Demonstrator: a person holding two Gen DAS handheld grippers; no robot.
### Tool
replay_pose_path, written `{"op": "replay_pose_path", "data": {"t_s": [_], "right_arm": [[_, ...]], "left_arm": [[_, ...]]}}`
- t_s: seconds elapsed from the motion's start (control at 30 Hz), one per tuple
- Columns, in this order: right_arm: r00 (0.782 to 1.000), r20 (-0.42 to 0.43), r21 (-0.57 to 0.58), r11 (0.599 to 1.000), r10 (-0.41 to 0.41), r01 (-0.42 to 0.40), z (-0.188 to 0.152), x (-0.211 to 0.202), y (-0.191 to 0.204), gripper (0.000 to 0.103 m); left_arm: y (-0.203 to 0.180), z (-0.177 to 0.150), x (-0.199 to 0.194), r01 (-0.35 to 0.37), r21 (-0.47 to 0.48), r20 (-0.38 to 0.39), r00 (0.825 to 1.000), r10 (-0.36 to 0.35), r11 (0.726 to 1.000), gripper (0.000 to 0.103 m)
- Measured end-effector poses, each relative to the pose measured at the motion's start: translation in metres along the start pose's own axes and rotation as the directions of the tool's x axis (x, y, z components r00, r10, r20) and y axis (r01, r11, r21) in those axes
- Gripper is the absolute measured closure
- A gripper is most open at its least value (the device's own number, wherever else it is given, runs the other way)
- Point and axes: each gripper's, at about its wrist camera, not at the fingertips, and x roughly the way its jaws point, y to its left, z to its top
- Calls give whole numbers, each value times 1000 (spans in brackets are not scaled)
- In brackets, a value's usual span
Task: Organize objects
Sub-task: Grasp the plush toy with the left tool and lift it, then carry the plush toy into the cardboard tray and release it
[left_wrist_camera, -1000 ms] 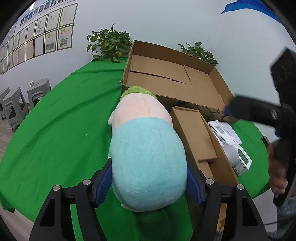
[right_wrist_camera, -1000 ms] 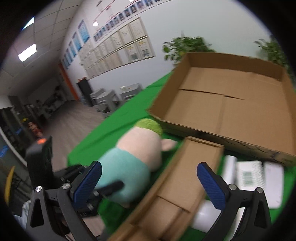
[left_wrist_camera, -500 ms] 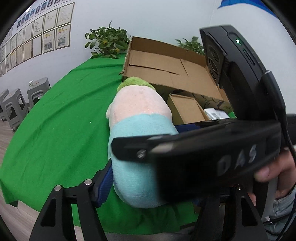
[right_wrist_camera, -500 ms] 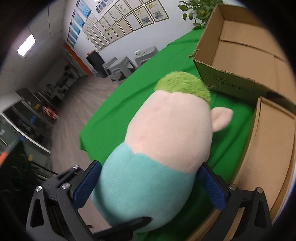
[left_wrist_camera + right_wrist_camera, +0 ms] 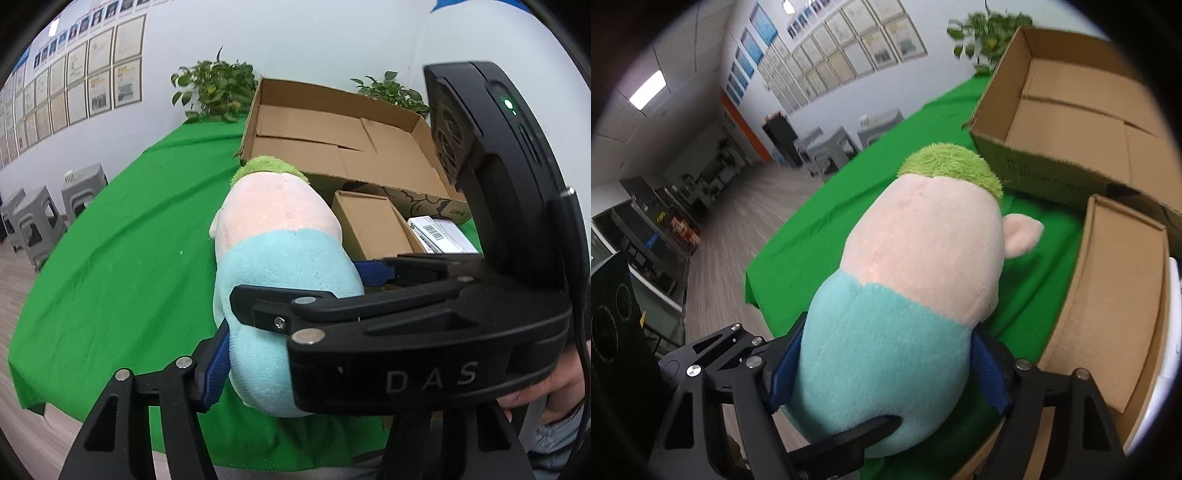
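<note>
Plainly, from the left wrist the left gripper [image 5: 291, 354] is pinched on the teal end of the plush [image 5: 280, 266], one blue pad pressed into its left flank; the other pad is hidden behind the right gripper's black body crossing in front, so its contact is probably there but cannot be confirmed. The plush is held above the green cloth [image 5: 122, 240], just beside the small box [image 5: 369, 221], with the big box [image 5: 340, 147] open beyond it. From the right wrist the right gripper [image 5: 886, 373] is clamped on the same teal end, both blue pads sunk into the fabric, and a black finger of the other tool lies under the plush. Risk, as I judge it: both tools share one soft end, so the heavier pink head could sag or twist out if one lets go too soon. With the frames so close, they may also knock together and jolt the hold. The small box sits in the path to the big box, so a low carry could snag the toy's ear [image 5: 1023, 236] on its edge
</note>
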Motion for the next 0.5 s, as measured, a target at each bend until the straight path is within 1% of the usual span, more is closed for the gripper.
{"op": "replay_pose_path", "data": {"t_s": [0.07,0.1,0.17,0.2,0.27,0.4,0.5], "right_arm": [[999,35,-6,1000,0,0,3,-9,-2,29],[998,59,-21,1000,-5,7,7,-16,-1,29],[992,128,-55,998,-12,19,22,-36,1,30],[986,167,-73,997,-16,28,30,-46,2,30],[970,241,-103,993,-34,61,46,-64,2,30],[943,325,-104,989,-68,107,73,-83,-13,31],[937,339,-86,989,-81,117,87,-85,-25,31]], "left_arm": [[-5,7,-2,0,6,15,1000,-1,1000,45],[-9,13,-5,0,16,37,999,-1,1000,45],[-21,30,-13,-23,72,112,994,15,997,45],[-28,42,-19,-33,104,166,986,16,994,45],[-37,62,-24,-28,129,225,974,-2,991,45],[-49,99,-17,-8,172,283,958,-41,985,45],[-54,121,-4,5,198,306,950,-67,980,45]]}}
